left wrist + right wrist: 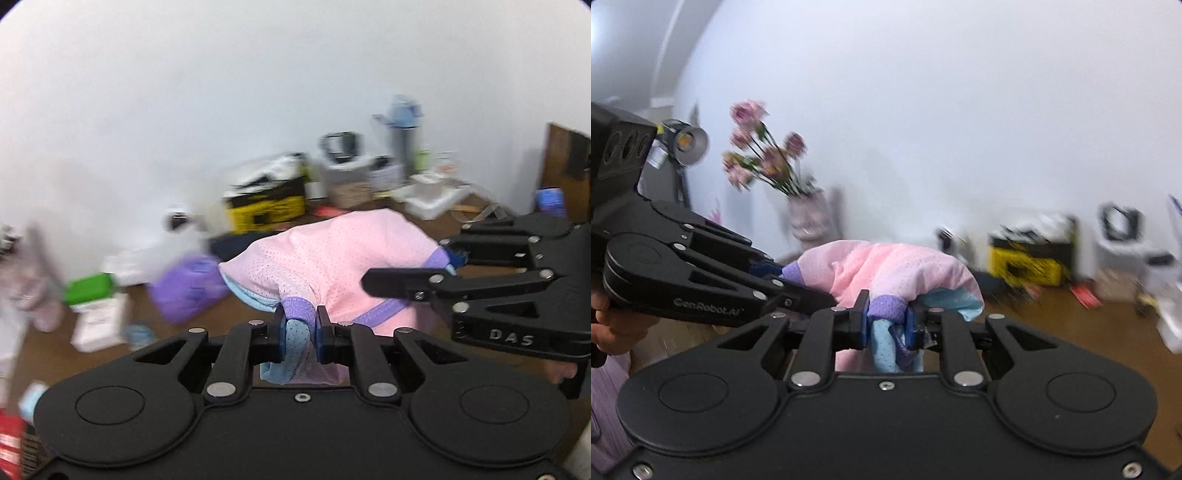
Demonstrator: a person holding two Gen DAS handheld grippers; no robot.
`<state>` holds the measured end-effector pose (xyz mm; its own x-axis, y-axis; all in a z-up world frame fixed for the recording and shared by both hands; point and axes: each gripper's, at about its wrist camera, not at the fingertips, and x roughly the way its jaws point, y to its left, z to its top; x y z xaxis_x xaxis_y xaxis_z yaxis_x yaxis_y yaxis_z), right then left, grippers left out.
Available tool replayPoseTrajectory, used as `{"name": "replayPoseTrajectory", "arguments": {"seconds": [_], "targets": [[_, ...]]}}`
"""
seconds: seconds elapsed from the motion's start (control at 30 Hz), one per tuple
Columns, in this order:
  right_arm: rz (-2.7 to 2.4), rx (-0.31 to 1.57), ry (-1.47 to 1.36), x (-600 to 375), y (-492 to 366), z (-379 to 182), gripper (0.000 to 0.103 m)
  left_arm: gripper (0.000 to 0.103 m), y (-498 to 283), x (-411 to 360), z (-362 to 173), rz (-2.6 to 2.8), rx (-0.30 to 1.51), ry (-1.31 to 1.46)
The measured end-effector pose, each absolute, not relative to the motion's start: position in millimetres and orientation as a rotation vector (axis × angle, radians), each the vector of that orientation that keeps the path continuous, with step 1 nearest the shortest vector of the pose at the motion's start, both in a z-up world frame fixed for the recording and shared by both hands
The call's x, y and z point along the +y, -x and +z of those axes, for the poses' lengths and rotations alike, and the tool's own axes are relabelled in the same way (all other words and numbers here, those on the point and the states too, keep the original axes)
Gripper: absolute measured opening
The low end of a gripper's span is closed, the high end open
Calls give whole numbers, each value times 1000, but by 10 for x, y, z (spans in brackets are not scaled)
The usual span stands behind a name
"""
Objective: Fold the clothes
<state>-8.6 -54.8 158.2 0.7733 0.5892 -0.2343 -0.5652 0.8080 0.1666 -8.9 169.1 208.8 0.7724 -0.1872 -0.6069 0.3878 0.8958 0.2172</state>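
Garment (332, 258): pink mesh fabric with purple trim and a light blue panel, held up off the floor between both grippers, bunched and sagging between the two grips.

Left gripper (301, 332): jaws nearly closed, pinching a purple-trimmed edge with blue fabric hanging down between the blue pads. Right gripper (886, 325): same, jaws clamped on a purple band with blue mesh trailing below.

Writing:
- "DAS" was readable on the right gripper's side in the left wrist view.
- "GenRobot.AI" was readable on the left gripper's side (713, 291) in the right wrist view.
- Yellow-and-black box (266, 210) had print on it, too blurred to read.

View differences:
- Left wrist view only: purple box (188, 291) and green box (88, 290) on the brown floor to the left, white foam tray (432, 195) far right, grey post with a blue top (402, 125) at the far wall, brown panel (565, 166) at the right edge, blue container (550, 201) beside it.
- Right wrist view only: vase of pink flowers (764, 158) at far left, studio lamp (689, 142) further left, the person's hand (613, 325) on the left gripper's handle.
- Both views: white wall, yellow-and-black box by the far wall, white bin with a black frame (341, 147) to its right.

Both frames had heavy motion blur on the background; smaller floor clutter wasn't identifiable.
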Motion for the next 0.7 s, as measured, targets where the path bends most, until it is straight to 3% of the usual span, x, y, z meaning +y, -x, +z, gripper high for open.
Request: {"name": "replayPoseTrajectory", "arguments": {"seconds": [0.23, 0.37, 0.47, 0.53, 0.57, 0.6, 0.7], "targets": [[710, 358, -104, 266, -652, 1386, 21, 14, -483, 2309, 1481, -218, 784, -422], [752, 559, -110, 751, -1008, 813, 22, 20, -781, 2559, 770, -166, 1017, -527], [766, 754, -67, 1035, -1122, 348, 34, 30, -754, 2661, 459, -177, 1119, -622], [747, 784, -23, 1068, -1085, 245, 51, 38, -686, 2636, 391, -180, 1122, -676], [733, 773, -7, 1046, -1051, 259, 68, 46, -677, 2625, 414, -179, 1119, -686], [724, 758, -6, 1021, -1031, 296, 74, 50, -672, 2613, 449, -177, 1113, -690], [708, 707, -19, 853, -952, 482, 77, 62, -584, 2500, 772, -180, 1042, -693]]}}
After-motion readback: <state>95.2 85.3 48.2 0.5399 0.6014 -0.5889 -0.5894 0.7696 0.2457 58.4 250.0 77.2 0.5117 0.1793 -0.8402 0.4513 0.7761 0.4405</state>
